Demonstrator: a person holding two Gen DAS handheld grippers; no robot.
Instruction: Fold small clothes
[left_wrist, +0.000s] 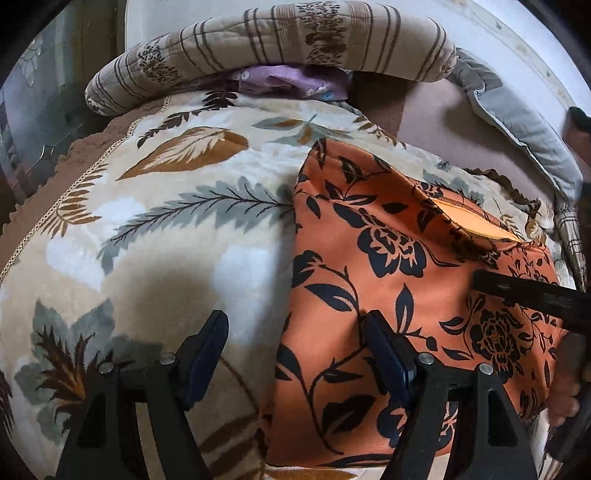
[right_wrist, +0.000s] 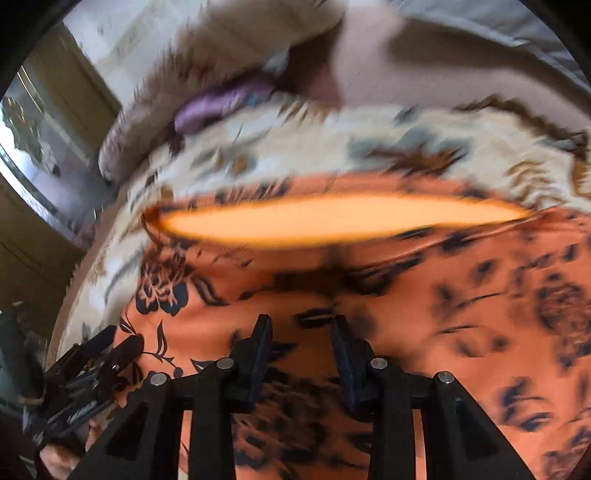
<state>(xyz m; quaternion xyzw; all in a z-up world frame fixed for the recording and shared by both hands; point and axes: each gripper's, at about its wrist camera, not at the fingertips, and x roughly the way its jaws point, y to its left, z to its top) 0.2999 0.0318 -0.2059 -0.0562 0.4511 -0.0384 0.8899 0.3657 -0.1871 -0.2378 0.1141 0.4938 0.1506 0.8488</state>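
An orange garment with a black flower print (left_wrist: 388, 295) lies on a leaf-patterned blanket (left_wrist: 166, 229). One edge of it is turned up and shows a plain orange inside (left_wrist: 476, 225). My left gripper (left_wrist: 295, 332) is open and empty, straddling the garment's left edge just above it. My right gripper (right_wrist: 301, 328) is open over the garment (right_wrist: 406, 314), fingers apart with nothing between them; this view is motion-blurred. The plain orange inside (right_wrist: 332, 221) lies ahead of it. The right gripper shows at the right edge of the left wrist view (left_wrist: 524, 291), and the left gripper at the lower left of the right wrist view (right_wrist: 92, 365).
A striped, flower-printed rolled quilt (left_wrist: 277, 55) lies along the far side, with a purple cloth (left_wrist: 291, 83) tucked under it. A grey pillow (left_wrist: 524, 125) and a mauve sheet (left_wrist: 432, 114) are at the far right. A cabinet (right_wrist: 55, 110) stands to the left.
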